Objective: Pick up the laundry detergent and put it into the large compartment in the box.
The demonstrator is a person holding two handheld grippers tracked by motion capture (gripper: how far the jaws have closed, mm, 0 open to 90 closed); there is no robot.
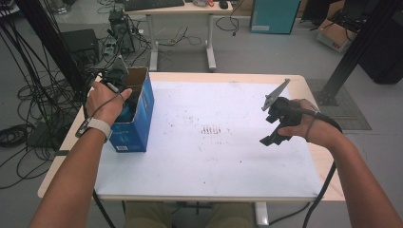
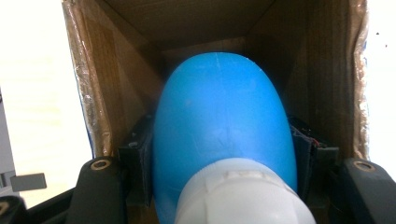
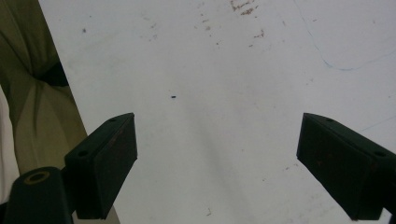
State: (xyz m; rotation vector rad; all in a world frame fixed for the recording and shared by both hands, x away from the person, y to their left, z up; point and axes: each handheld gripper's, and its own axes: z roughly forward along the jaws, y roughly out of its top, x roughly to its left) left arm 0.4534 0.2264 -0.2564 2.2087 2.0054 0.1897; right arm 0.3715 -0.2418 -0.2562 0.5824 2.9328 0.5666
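Overhead, the room is a workshop with a grey floor, cables (image 1: 28,118) strewn at the left, a desk (image 1: 180,9) at the back and a teal cabinet (image 1: 275,16) beside it. The table (image 1: 304,83) has a pale wooden top, and a white sheet (image 1: 214,156) covers most of it, marked with small brown specks and a cluster of dark dashes near the middle; the right gripper view adds a thin blue curved line drawn on that sheet. At the sheet's left edge stands the box (image 1: 135,121), blue outside and plain brown cardboard inside, open at the top; it carries pale printing and a small white label low on its near face, too small to read. Inside it is the bottle (image 2: 224,130), blue and egg-shaped with a white cap; in the left gripper view its long axis runs straight away from the camera, rounded base pointing into the box and cap end towards the gripper. The left gripper (image 1: 116,80) is lowered into the box's mouth, and its jaws are pressed against the bottle's two sides, holding it. The right gripper (image 1: 273,128) hangs above the sheet's right part, well apart from the box, its jaws spread wide with nothing between them.
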